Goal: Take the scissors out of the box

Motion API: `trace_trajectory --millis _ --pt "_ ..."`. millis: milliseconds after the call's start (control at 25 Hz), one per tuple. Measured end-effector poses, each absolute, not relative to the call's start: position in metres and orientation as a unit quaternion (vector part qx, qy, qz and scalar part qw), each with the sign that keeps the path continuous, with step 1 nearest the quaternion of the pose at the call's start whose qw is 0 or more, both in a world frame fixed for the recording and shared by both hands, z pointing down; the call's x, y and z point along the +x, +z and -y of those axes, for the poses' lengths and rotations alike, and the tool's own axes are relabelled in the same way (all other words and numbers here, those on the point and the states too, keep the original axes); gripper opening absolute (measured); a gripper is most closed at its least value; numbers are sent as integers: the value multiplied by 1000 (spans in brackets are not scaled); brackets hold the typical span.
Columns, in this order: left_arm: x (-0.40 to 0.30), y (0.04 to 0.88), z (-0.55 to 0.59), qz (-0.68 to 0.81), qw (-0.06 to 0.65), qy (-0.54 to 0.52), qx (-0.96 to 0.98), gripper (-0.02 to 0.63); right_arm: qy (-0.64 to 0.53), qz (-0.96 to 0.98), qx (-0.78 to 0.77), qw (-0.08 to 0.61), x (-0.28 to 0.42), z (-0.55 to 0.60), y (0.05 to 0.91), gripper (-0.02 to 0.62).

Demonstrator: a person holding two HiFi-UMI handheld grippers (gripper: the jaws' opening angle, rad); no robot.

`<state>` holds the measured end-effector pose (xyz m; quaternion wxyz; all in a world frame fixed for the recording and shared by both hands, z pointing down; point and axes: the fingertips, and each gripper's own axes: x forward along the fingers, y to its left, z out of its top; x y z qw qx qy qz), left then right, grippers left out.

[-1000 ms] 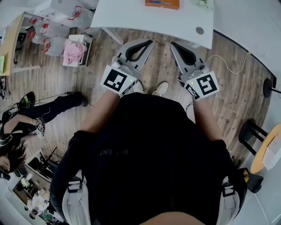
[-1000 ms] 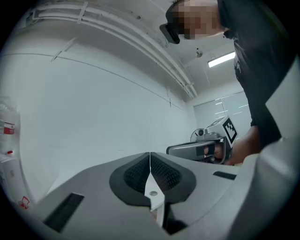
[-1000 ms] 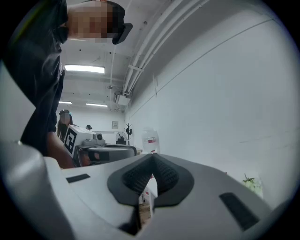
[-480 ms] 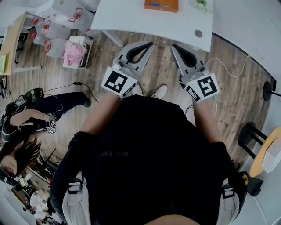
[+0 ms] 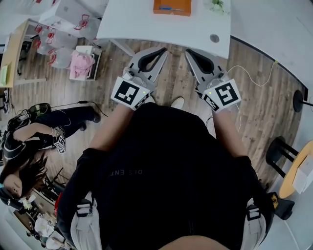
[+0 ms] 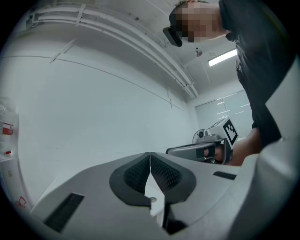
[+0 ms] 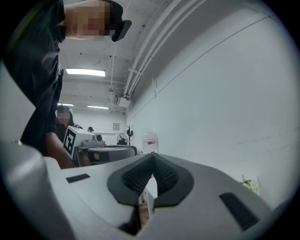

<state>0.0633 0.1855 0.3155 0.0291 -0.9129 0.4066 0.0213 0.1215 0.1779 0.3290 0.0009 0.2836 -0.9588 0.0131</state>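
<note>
Head view, box [image 5: 171,6]: an orange box sits on the white table [image 5: 137,19], at the top middle of the frame.
Head view, scissors: too small to pick out.
Head view, left gripper [image 5: 164,49]: held out flat over the wood floor [image 5: 264,102], left of middle, its tip just under the table edge. Its two fingers touch and hold nothing.
Head view, right gripper [image 5: 187,51]: right of middle, beside the left one but apart from it. Its fingers are pressed together too, with nothing in them.
Head view, person on the floor [image 5: 29,141]: at the left edge, well away from the table.
Head view, pink cloth [image 5: 80,61]: upper left, near the table leg.

Left gripper view, left gripper [image 6: 150,161]: the dark pads [image 6: 133,173] meet in a thin line in the middle of the frame. Nothing is between them.
Left gripper view, right gripper: seen from the side at the right of the frame, with a hand around it.
Left gripper view, box: not in this view.

Right gripper view, right gripper [image 7: 152,164]: the pads touch at the tip, low in the middle. Nothing is held.
Right gripper view, left gripper: at the left of the frame, its square marker facing the camera.
Right gripper view, bottle [image 7: 150,140]: clear with a red label, in the middle, far behind the fingers.
Right gripper view, box: not in this view.
</note>
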Motion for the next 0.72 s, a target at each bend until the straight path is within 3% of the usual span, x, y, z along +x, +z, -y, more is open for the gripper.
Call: trace_trajectory --millis 720 --pt "76 326 -143 -427 27 25 -903 20 26 963 267 12 132 -138 347 -2"
